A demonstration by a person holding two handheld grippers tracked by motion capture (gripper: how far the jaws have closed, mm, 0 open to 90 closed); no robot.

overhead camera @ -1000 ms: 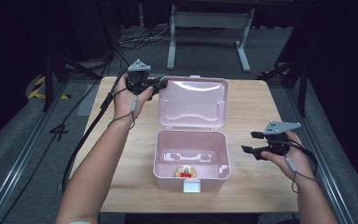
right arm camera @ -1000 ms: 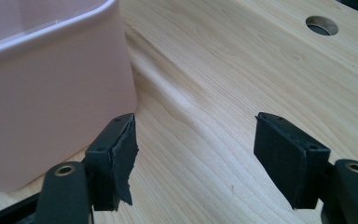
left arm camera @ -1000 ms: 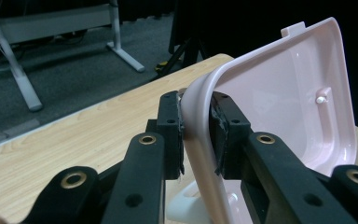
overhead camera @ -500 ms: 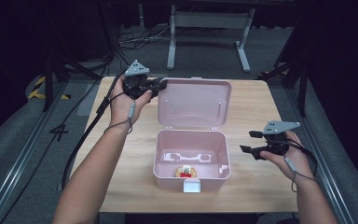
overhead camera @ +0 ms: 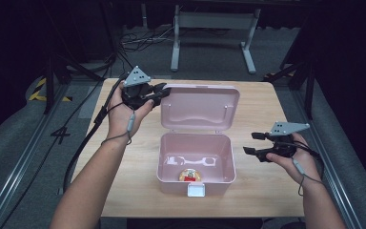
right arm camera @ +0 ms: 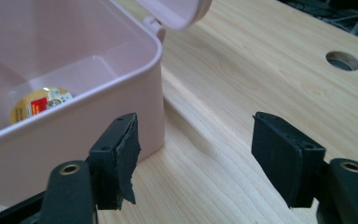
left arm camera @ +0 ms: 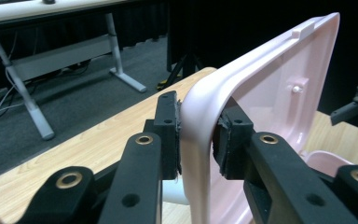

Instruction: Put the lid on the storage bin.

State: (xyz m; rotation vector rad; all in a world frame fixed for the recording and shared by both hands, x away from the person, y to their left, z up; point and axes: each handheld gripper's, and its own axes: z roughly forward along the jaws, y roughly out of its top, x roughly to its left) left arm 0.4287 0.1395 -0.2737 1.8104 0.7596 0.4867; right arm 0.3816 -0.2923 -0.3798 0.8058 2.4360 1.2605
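Observation:
A pink plastic box (overhead camera: 195, 157) stands open mid-table, its lid (overhead camera: 200, 107) tipped back behind it. My left gripper (overhead camera: 164, 90) is at the lid's far left corner. In the left gripper view the curved lid rim (left arm camera: 261, 79) runs between the jaws of my left gripper (left arm camera: 196, 135), both pads touching it. The jaws have just been opening slightly. A small round yellow and red packet (overhead camera: 189, 174) (right arm camera: 39, 105) lies inside the box. My right gripper (overhead camera: 250, 143) (right arm camera: 196, 154) stands open just right of the box, holding nothing.
A white latch (overhead camera: 196, 191) sits on the box's front wall. The wooden table (overhead camera: 267, 195) has a round cable hole (right arm camera: 342, 60) to the right. A desk frame (overhead camera: 209, 21) and cables lie on the dark floor beyond the table.
The left hand has shifted slightly at the lid's left corner, and the lid stays tipped back. The right hand has kept still.

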